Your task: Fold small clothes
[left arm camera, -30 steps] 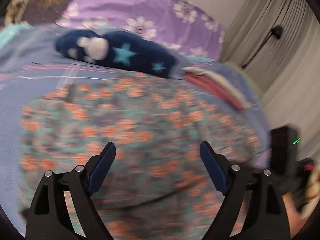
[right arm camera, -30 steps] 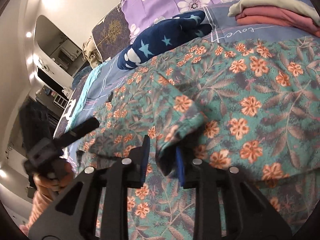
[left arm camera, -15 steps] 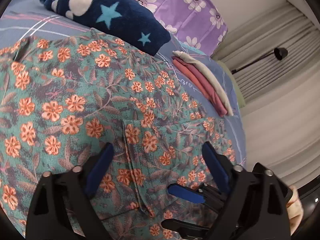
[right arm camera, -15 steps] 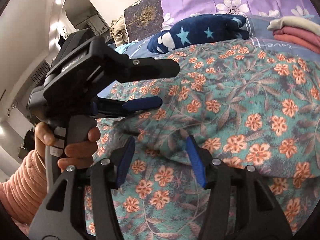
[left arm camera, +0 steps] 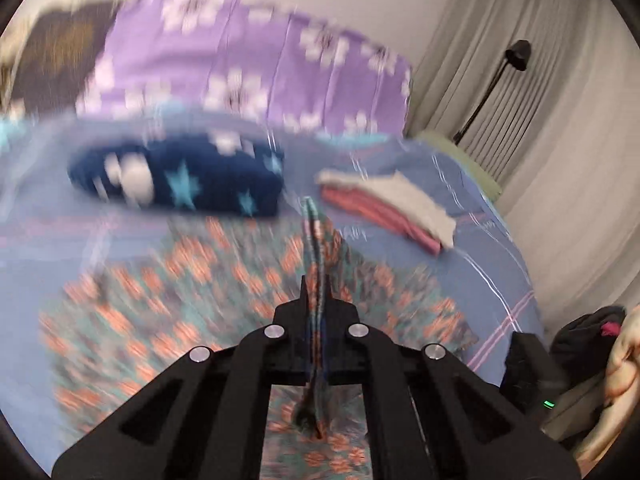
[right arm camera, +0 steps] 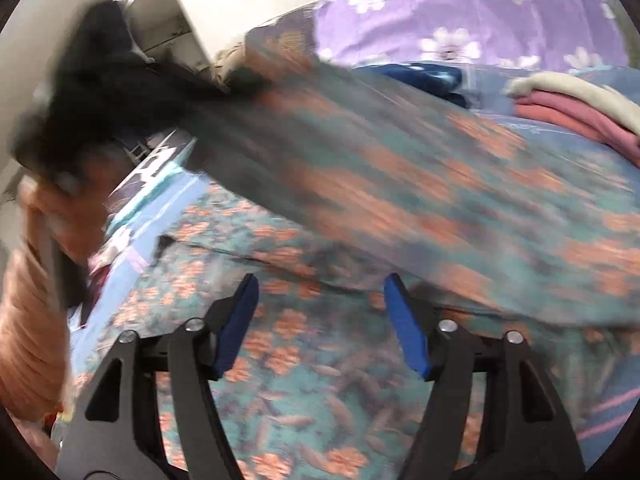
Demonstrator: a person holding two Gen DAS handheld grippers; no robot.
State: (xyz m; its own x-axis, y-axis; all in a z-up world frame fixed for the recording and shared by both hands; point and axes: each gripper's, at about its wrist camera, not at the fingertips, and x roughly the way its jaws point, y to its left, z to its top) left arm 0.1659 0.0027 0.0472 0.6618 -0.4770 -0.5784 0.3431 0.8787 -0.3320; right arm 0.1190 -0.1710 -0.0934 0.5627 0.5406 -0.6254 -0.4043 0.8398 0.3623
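Observation:
A teal garment with orange flowers [left arm camera: 192, 304] lies spread on the blue bedsheet [left arm camera: 484, 276]. My left gripper [left arm camera: 316, 292] is shut on a pinched edge of it, and the cloth stands up in a ridge between the pads. In the right wrist view that lifted part of the garment [right arm camera: 400, 184] stretches up to the blurred left gripper [right arm camera: 100, 92] at the upper left, held by a hand in a pink sleeve [right arm camera: 28, 320]. My right gripper [right arm camera: 320, 304] hovers low over the lower layer, its jaws opening with nothing pressed between the blue pads [right arm camera: 236, 320].
A navy cushion with stars [left arm camera: 180, 180] lies beyond the garment. A folded stack of pink and cream clothes [left arm camera: 392, 204] sits at the back right. A purple flowered pillow [left arm camera: 248, 60] lines the head end. Curtains and a black lamp [left arm camera: 516, 56] stand to the right.
My left gripper went from wide open to shut on the garment's edge and rose with it. My right gripper let go of the fold it pinched and spread its jaws.

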